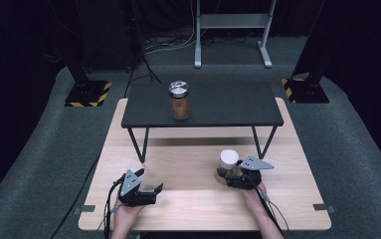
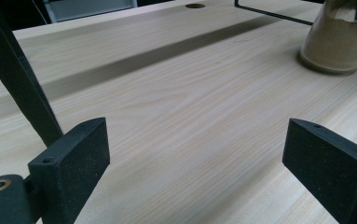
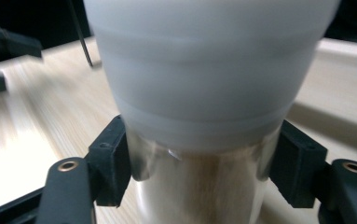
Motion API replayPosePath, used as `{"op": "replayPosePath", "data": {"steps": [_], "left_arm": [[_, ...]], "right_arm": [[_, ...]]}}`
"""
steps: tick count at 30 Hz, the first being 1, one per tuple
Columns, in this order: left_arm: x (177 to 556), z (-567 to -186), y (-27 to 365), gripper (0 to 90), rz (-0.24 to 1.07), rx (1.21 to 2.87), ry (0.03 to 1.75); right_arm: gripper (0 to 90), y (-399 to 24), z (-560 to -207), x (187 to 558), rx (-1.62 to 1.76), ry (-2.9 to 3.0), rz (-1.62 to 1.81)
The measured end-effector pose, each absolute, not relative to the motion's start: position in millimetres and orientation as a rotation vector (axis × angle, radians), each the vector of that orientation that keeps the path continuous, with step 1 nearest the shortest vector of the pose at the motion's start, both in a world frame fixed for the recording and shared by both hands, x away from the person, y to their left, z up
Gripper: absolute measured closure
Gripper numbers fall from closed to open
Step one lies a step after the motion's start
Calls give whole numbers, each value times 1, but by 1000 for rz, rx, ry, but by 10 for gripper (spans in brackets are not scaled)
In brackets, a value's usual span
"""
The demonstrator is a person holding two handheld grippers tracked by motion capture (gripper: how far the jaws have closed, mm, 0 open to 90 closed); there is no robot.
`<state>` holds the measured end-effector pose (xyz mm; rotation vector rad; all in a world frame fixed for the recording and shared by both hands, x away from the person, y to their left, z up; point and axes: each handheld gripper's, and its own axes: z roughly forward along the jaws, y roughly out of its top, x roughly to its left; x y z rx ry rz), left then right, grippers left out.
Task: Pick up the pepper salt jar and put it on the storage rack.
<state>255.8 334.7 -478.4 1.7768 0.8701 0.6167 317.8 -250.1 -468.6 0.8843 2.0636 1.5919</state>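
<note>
Left tool (image 1: 159, 188): jaws wide apart, nothing between them, resting low on the desk (image 1: 193, 199) well to the left of the white-capped jar (image 1: 229, 167). Right tool (image 1: 223, 175): jaws clamped on the glass body of that jar, just under its cap; the jar holds tan powder. Shelf (image 1: 228, 107): black, standing behind the jar. Second jar (image 1: 179, 99): silver lid, brown contents, upright on the shelf.
</note>
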Motion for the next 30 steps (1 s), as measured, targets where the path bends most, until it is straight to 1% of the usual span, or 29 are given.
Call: {"op": "replayPosePath", "data": {"steps": [5, 21, 30], "left_arm": [[256, -478, 335, 69, 617, 1777, 869], [256, -478, 335, 69, 616, 1777, 870], [256, -478, 335, 69, 615, 1777, 872]], "right_arm": [[340, -245, -446, 319, 837, 2104, 1524], [343, -242, -437, 320, 867, 2117, 1508], [343, -246, -419, 323, 872, 2128, 1522]]}}
